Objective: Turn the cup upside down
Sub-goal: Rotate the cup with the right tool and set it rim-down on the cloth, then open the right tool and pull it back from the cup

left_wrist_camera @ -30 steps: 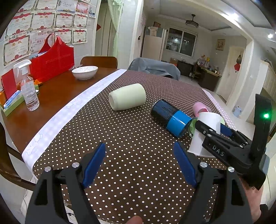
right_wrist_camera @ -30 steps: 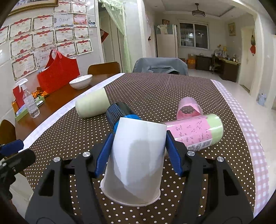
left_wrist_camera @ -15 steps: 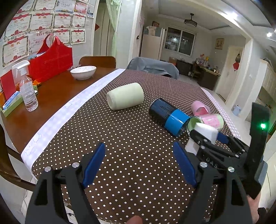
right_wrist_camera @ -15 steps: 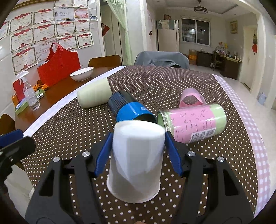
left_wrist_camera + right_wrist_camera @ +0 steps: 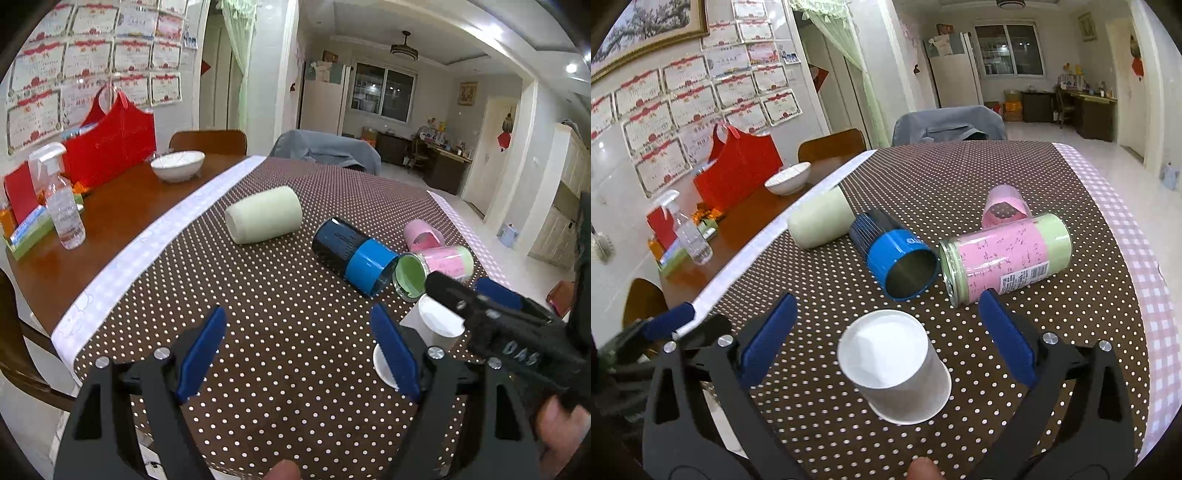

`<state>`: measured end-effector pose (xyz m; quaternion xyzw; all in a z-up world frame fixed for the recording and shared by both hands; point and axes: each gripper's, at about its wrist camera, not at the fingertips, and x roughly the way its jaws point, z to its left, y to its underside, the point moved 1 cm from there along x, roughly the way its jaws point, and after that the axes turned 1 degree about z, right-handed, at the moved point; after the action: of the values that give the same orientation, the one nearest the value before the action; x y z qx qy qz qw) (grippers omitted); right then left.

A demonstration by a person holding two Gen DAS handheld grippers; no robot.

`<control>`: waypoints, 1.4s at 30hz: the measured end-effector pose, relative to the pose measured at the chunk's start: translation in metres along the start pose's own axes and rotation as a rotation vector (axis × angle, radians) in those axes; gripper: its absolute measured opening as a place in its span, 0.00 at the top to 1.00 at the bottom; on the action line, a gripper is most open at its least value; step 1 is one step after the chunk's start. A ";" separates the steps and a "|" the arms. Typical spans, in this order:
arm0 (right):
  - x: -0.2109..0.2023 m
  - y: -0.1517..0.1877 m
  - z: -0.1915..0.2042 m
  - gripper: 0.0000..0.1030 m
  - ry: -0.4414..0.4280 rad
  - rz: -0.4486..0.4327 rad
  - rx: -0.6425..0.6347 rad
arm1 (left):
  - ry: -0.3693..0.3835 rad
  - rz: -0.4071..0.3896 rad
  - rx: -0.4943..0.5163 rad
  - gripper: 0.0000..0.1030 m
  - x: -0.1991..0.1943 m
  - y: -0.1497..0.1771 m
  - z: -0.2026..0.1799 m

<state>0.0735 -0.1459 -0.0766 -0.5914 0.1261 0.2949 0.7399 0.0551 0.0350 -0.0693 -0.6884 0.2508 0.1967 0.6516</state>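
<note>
A white paper cup [image 5: 895, 367] stands upside down, mouth on the dotted tablecloth, between the wide-open jaws of my right gripper [image 5: 886, 334], which does not touch it. In the left wrist view the cup [image 5: 437, 325] sits partly hidden behind the right gripper [image 5: 476, 299] and my own right finger. My left gripper [image 5: 299, 347] is open and empty over bare cloth near the table's front edge.
On the cloth lie a blue cup [image 5: 895, 258], a pink-and-green can [image 5: 1004, 254], a pink cup [image 5: 1004, 206] and a pale green cup [image 5: 820, 221]. On the wooden side stand a spray bottle [image 5: 64, 206], a white bowl [image 5: 177, 164] and a red bag [image 5: 107, 144].
My right gripper set the white cup down mouth-first, opened its jaws and let it go. The left gripper stayed open and shifted little.
</note>
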 end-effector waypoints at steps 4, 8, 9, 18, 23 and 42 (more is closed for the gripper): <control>-0.014 -0.007 -0.001 0.06 -0.004 -0.008 0.016 | -0.033 -0.046 0.032 0.08 -0.011 -0.002 -0.008; -0.028 -0.013 -0.007 0.06 0.001 -0.030 0.036 | -0.043 -0.070 0.063 0.07 -0.021 -0.004 -0.015; -0.033 -0.014 -0.008 0.06 0.000 -0.038 0.042 | -0.046 -0.081 0.072 0.06 -0.025 -0.004 -0.018; -0.070 -0.025 -0.025 0.06 0.009 -0.112 0.090 | -0.103 -0.206 0.157 0.04 -0.055 -0.007 -0.040; -0.091 -0.028 -0.030 0.06 0.000 -0.144 0.100 | -0.087 -0.233 0.155 0.04 -0.069 -0.011 -0.045; -0.153 -0.018 -0.004 0.06 0.139 -0.269 -0.035 | -0.064 -0.314 0.136 0.04 -0.127 -0.021 -0.052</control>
<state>-0.0371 -0.1956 0.0190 -0.6349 0.0917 0.1536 0.7516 -0.0363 -0.0053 0.0272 -0.6669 0.1320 0.0968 0.7270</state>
